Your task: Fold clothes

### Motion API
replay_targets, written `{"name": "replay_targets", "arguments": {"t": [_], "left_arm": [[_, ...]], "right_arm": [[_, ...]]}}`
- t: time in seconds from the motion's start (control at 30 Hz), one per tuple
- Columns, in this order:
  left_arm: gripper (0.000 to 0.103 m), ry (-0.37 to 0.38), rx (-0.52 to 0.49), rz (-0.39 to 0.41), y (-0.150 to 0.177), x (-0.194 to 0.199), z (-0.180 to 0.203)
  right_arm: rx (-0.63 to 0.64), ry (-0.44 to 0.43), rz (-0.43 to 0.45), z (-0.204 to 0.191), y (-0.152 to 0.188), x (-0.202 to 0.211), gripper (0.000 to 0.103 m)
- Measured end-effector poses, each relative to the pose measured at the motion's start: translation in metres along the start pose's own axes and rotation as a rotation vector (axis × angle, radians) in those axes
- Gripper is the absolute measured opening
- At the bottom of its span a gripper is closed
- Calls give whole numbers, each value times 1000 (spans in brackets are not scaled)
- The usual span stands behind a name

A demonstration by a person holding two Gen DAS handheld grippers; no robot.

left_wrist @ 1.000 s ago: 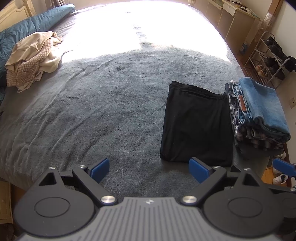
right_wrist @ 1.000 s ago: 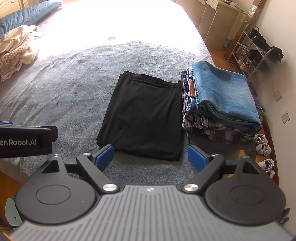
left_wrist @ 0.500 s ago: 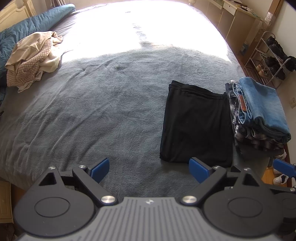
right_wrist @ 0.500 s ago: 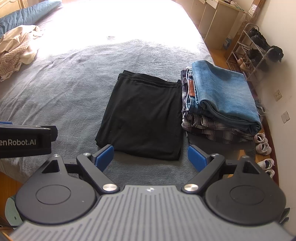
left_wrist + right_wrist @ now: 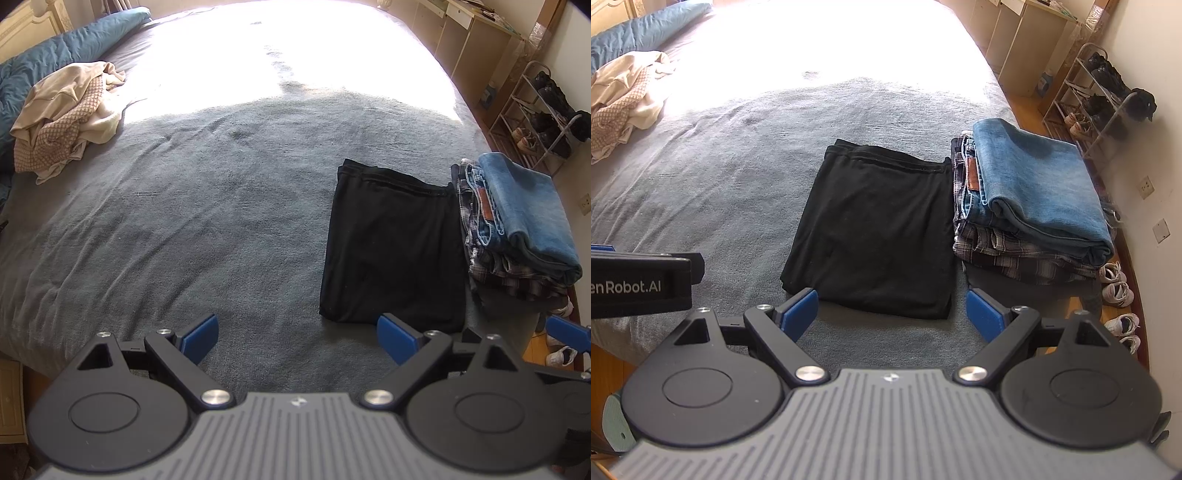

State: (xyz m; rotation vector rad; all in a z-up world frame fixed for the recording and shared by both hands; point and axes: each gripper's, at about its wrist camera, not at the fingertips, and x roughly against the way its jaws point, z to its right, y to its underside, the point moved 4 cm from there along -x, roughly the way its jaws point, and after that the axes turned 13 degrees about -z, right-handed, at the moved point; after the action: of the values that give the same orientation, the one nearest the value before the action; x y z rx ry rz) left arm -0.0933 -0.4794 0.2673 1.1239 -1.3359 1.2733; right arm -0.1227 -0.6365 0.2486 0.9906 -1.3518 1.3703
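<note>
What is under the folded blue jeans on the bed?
Under the blue jeans lies a folded plaid garment, above something dark grey. How many pieces the stack holds is hidden.

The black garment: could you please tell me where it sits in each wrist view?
Left wrist: black garment lies right of centre, beyond the right fingertip.
Right wrist: black garment lies at centre, beyond the open gripper.
Shared landmark: the jeans stack right beside it.

A home bedroom: a wide bed (image 5: 184, 240) with a grey cover, a blue pillow (image 5: 66, 55), folded clothes (image 5: 1027, 192), a shoe rack (image 5: 1097, 99) by the wall.
</note>
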Motion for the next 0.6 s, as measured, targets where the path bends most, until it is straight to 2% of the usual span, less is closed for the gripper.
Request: {"name": "replay_targets", "arguments": {"t": [0.6], "left_arm": [[94,2,1,-4,1,-2,0]], "right_arm": [[-4,1,4,0,0,1,88]]}}
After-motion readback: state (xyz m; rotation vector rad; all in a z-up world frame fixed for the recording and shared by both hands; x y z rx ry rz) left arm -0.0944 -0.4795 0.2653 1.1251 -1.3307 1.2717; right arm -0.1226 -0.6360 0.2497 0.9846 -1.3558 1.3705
